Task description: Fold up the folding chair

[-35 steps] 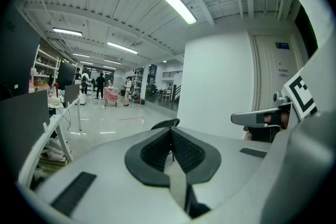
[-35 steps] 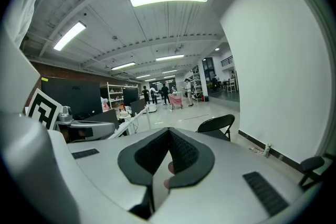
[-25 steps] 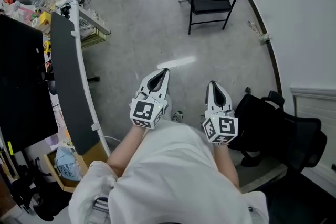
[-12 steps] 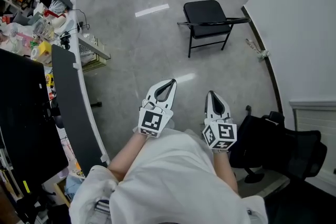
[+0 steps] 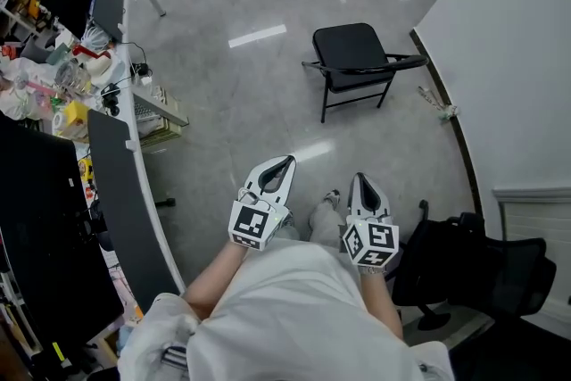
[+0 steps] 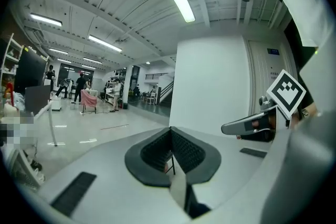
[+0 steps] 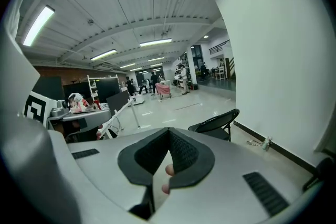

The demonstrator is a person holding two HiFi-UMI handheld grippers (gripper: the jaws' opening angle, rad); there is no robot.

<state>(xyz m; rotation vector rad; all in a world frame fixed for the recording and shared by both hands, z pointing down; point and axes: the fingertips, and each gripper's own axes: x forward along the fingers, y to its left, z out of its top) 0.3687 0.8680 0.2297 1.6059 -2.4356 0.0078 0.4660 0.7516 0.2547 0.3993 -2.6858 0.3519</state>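
Observation:
The black folding chair [image 5: 357, 58] stands unfolded on the grey floor beside the white wall, well ahead of both grippers. In the right gripper view the chair [image 7: 215, 124] shows just right of the jaws. My left gripper [image 5: 284, 163] is shut with nothing in it and points toward the chair. My right gripper [image 5: 361, 180] is also shut and empty, held level with the left one. In the left gripper view the shut jaws hide most of the chair; only a thin chair leg [image 6: 172, 163] shows, and the right gripper [image 6: 252, 124] is at the right.
A cluttered desk [image 5: 147, 98] and a dark partition panel [image 5: 116, 183] run along the left. A black office chair [image 5: 473, 268] stands at the lower right by the white wall [image 5: 508, 58]. A bit of litter [image 5: 442, 111] lies at the wall's foot.
The chair has come closer and sits lower in the head view as the person walks toward it. Both grippers moved forward with the body and stayed shut.

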